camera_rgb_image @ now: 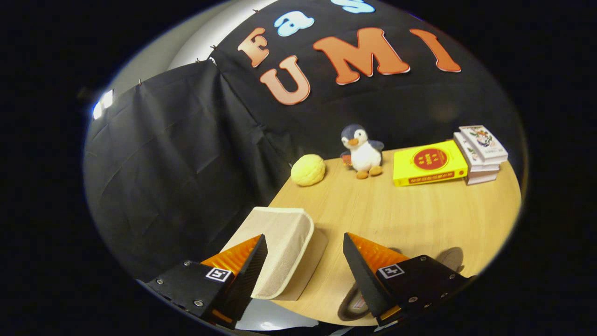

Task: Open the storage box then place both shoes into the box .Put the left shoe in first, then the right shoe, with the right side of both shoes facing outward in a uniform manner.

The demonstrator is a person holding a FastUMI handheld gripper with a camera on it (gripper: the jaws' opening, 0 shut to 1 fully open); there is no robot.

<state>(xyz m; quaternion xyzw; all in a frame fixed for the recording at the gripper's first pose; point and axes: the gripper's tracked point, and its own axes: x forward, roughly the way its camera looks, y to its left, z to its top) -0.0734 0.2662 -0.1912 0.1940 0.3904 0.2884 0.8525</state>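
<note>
- Plainly, one gripper [305,261] shows, with its two fingers [249,270] spread wide apart and nothing pinched between them.
- One storage box [280,247], beige fabric with a pale trimmed rim, lies at the near left corner of the worktop [419,214]. It sits just ahead of the left finger and reaches partway into the gap between the two fingers. Whether the finger touches it, I cannot tell.
- One shoe [352,303] is partly seen low by the right finger: a dark rounded edge with a paler inside, mostly hidden behind that finger. Which shoe of the pair it is, I cannot tell.
- One dark rounded shape [450,259] lies on the worktop just beyond the right finger; what it is cannot be told.
- One yellow ball-like thing [308,170] with a bumpy surface rests at the far left of the worktop, close to the black cloth wall.
- One plush penguin [361,151] stands upright just beside it, to the right.
- One yellow book [429,163] with a red round mark lies flat, right of the penguin.
- One stack of white books [480,154] stands just beside the yellow one; three seem to be in it.
</note>
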